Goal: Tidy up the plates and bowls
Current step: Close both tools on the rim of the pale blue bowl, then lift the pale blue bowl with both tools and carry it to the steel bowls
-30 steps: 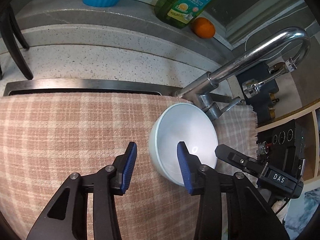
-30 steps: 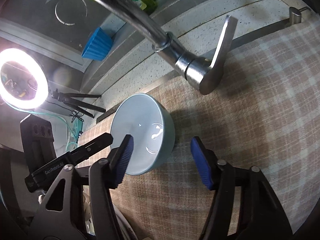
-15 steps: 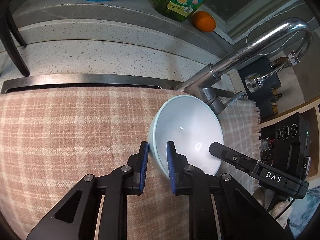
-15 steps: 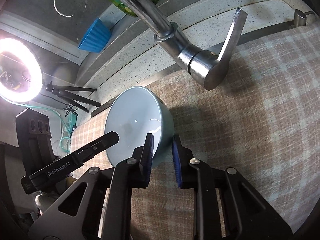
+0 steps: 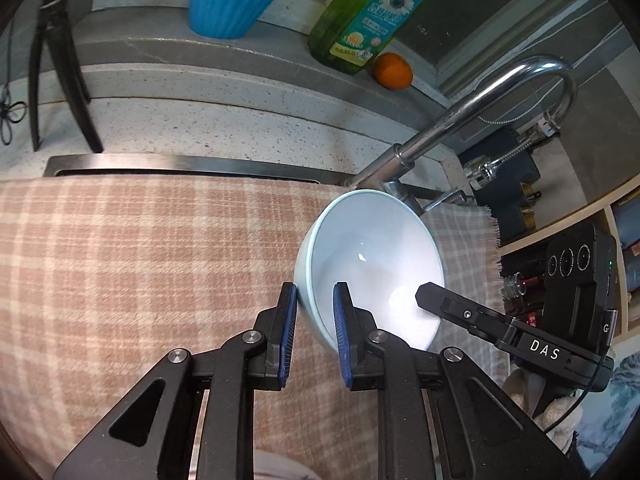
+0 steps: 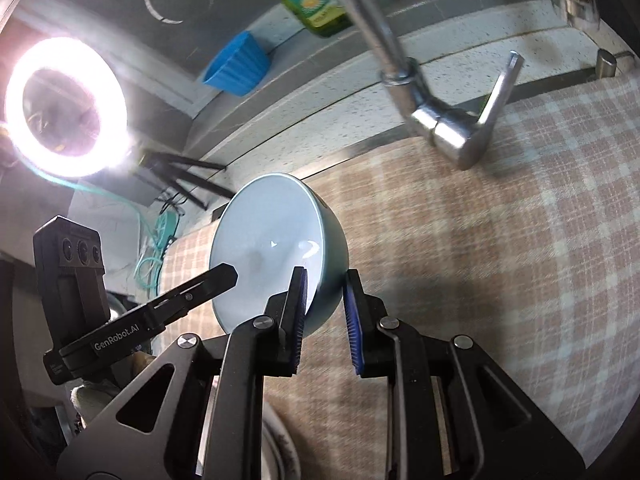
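Bowl (image 5: 372, 264) sat tilted over checked cloth (image 5: 140, 260) below faucet (image 5: 472, 120), left gripper (image 5: 314, 330) and right gripper (image 6: 324, 314) each pinching opposite rim walls. Best kept level, both grips firm, clearing faucet while lifting.

Both grippers, left gripper (image 5: 315, 320) and right gripper (image 6: 325, 308), have black angular frames with triangular cut-outs, silver round screws, and ribbed blue pads (image 5: 288, 332) on the fingers.

Pale blue bowl (image 5: 372, 256); pink-beige plaid cloth (image 5: 140, 264); blue cup (image 5: 228, 6); orange fruit (image 5: 393, 71)
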